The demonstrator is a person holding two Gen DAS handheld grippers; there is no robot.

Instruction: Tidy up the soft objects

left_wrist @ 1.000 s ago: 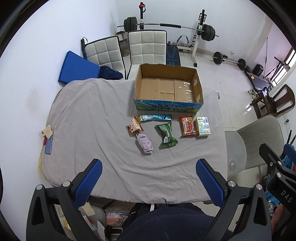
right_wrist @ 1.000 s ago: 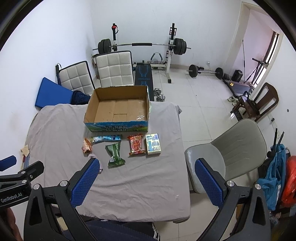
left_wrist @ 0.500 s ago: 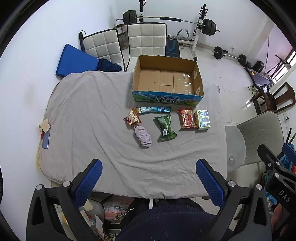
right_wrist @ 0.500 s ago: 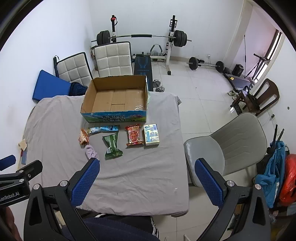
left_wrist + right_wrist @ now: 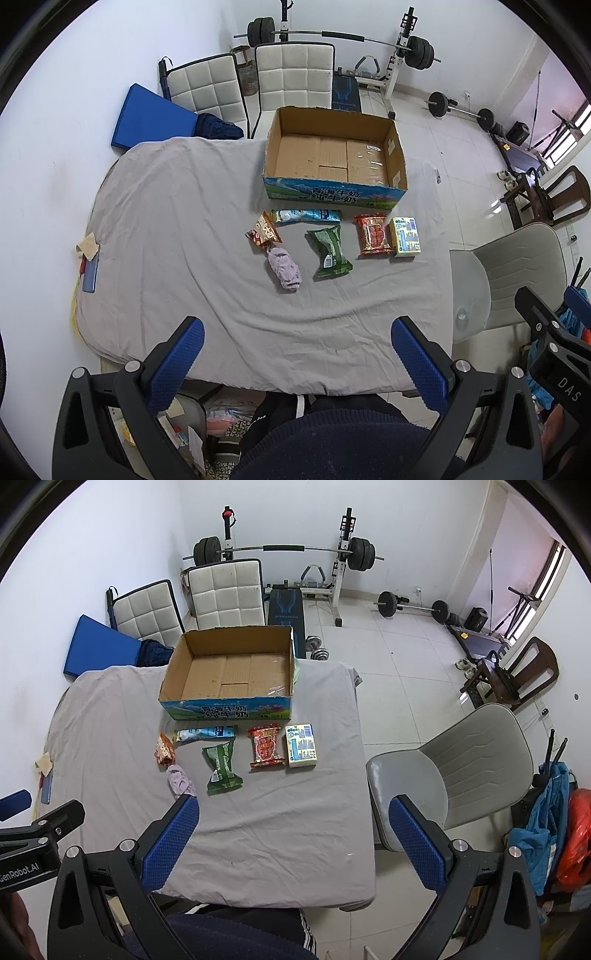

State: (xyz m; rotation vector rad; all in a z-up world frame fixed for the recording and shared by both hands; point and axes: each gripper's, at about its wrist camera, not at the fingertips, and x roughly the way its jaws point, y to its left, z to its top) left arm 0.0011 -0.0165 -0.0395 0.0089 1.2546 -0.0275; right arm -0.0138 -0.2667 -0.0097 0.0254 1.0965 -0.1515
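An open, empty cardboard box [image 5: 334, 157] [image 5: 231, 670] stands at the far side of the grey-sheeted table [image 5: 177, 229]. In front of it lie a brown snack packet [image 5: 263, 233], a light blue packet [image 5: 306, 215], a green packet [image 5: 328, 252], a red packet [image 5: 373, 234], a small yellow-blue carton [image 5: 405, 236] and a lilac cloth bundle [image 5: 283, 268]. The same items show in the right wrist view, with the green packet [image 5: 221, 767] and the lilac bundle [image 5: 179, 781] nearest. My left gripper [image 5: 297, 356] and right gripper [image 5: 293, 834] are both open and empty, high above the table's near edge.
A grey office chair [image 5: 443, 779] stands right of the table. Two white padded chairs [image 5: 255, 79] and a blue mat [image 5: 151, 118] stand behind it. A phone and paper scrap [image 5: 88, 262] lie at the table's left edge. Weight bench and barbells fill the back.
Both grippers have risen and tipped slightly, so the table and items sit a little lower and smaller in view. Nothing on the table has moved. Both grippers stay open.
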